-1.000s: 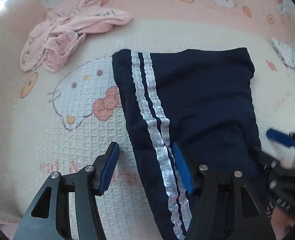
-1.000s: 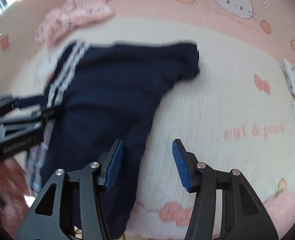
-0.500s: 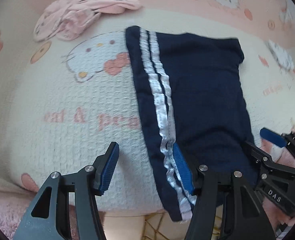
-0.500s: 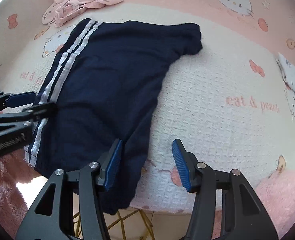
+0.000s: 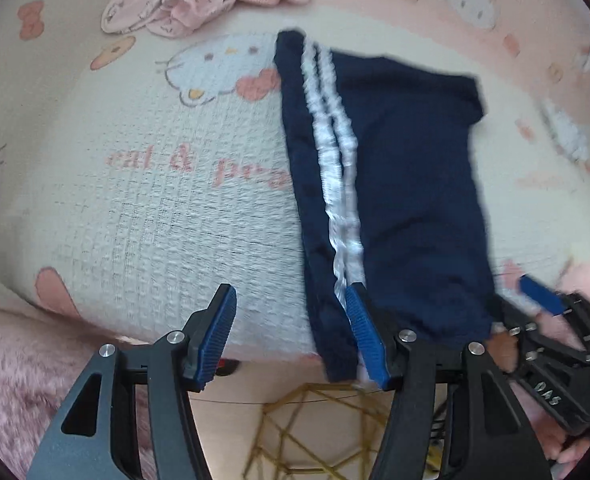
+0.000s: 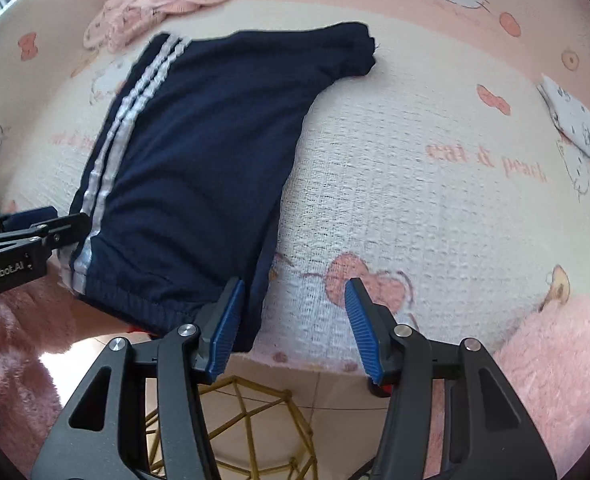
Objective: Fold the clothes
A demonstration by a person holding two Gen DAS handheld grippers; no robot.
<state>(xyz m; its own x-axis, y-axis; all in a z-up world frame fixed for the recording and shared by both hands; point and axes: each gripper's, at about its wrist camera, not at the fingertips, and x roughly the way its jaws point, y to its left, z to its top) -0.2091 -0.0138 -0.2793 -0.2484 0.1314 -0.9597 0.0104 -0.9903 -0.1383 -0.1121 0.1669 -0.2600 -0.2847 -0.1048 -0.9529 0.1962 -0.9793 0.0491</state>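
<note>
Dark navy shorts (image 5: 407, 184) with two white side stripes lie flat on a cream cartoon-cat blanket (image 5: 155, 220); their near hem reaches the blanket's front edge. My left gripper (image 5: 291, 320) hovers open over the striped side by the hem, its right finger overlapping the stripes and nothing pressed between the pads. In the right wrist view the shorts (image 6: 199, 152) spread up and left. My right gripper (image 6: 293, 312) stands open above their unstriped near corner, with mostly bare blanket (image 6: 415, 220) between its fingers. Each gripper shows in the other's view: right gripper (image 5: 543, 300), left gripper (image 6: 35, 236).
A crumpled pink garment (image 6: 155, 4) lies at the far left of the blanket. A small white printed cloth (image 6: 575, 124) sits at the right. Pink fluffy fabric (image 6: 555, 360) borders the near edge. A gold wire frame (image 6: 247, 420) and pale floor show below the edge.
Both grippers have drawn back toward the blanket's near edge, so the hem, the edge and the gold frame below came into view. The left one also rolled. Jaw openings look unchanged.
</note>
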